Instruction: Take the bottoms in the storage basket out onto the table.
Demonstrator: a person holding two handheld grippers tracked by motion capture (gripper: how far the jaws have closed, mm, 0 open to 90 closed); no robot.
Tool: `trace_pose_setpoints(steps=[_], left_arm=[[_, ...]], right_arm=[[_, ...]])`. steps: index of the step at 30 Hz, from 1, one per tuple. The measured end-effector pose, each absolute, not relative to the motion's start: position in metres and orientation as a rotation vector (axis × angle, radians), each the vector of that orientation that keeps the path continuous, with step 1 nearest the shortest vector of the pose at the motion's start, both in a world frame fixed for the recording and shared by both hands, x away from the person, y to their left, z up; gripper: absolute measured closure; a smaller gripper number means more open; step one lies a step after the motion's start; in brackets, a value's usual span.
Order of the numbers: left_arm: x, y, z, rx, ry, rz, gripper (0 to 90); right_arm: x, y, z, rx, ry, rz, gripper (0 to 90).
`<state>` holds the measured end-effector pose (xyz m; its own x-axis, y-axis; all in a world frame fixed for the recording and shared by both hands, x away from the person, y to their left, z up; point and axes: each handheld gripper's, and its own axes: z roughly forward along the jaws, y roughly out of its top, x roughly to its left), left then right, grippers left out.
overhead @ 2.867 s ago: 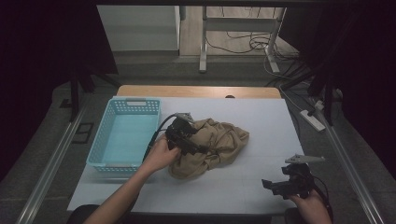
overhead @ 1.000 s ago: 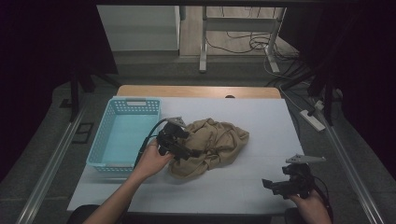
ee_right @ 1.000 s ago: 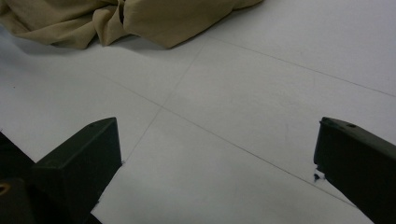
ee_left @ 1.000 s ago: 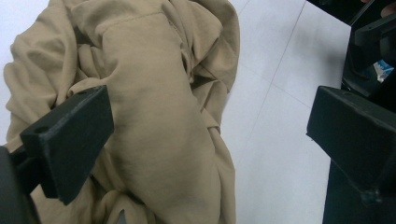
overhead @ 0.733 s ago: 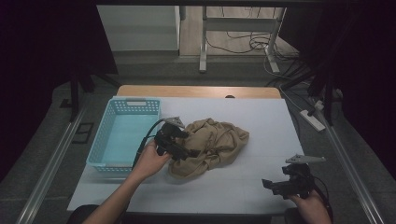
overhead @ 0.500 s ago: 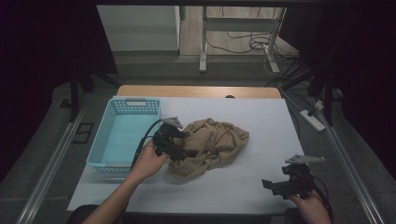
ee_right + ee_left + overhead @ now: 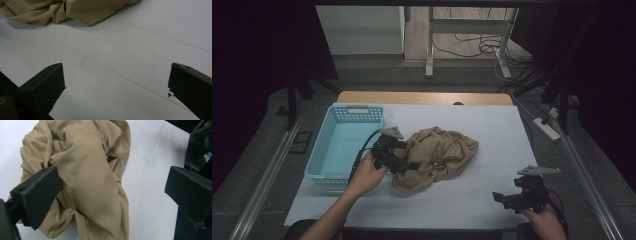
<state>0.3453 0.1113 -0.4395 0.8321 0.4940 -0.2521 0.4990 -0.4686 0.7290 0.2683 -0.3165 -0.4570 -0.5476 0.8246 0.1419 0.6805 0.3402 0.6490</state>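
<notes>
1. High view: tan cloth [image 7: 439, 155] crumpled in a heap near the middle of the white table [image 7: 492, 130], just right of the light-blue basket [image 7: 343, 145]. Left gripper [image 7: 409, 164] held in the left hand [image 7: 368, 172] at the cloth's left edge, its black tip over the fabric; jaw spread too small to read here. Right gripper [image 7: 502, 197] held in the right hand [image 7: 544, 222] near the table's front right corner, well apart from the cloth, pointing left toward it.

2. Left gripper view: jaws spread wide, clamped on nothing. Cloth [image 7: 92, 177] lying below and between them, bunched in folds; left jaw over the cloth's edge, right jaw over bare white table [image 7: 150, 202] beside the heap. Contact between left jaw and fabric impossible to tell.

3. Right gripper view: jaws wide apart, bare table [image 7: 130, 62] between them. Cloth [image 7: 82, 8] far ahead at the top left, its folded hem resting flat on the surface, nowhere near either jaw.
</notes>
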Motion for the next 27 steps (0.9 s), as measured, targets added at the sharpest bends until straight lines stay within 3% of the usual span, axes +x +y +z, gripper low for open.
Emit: trace_pose_setpoints(steps=[27], left_arm=[[0.334, 0.129, -0.440, 2.113, 0.720, -0.043, 0.0]], right_arm=[[0.268, -0.317, -0.457, 1.370, 2.388, 0.998, 1.0]])
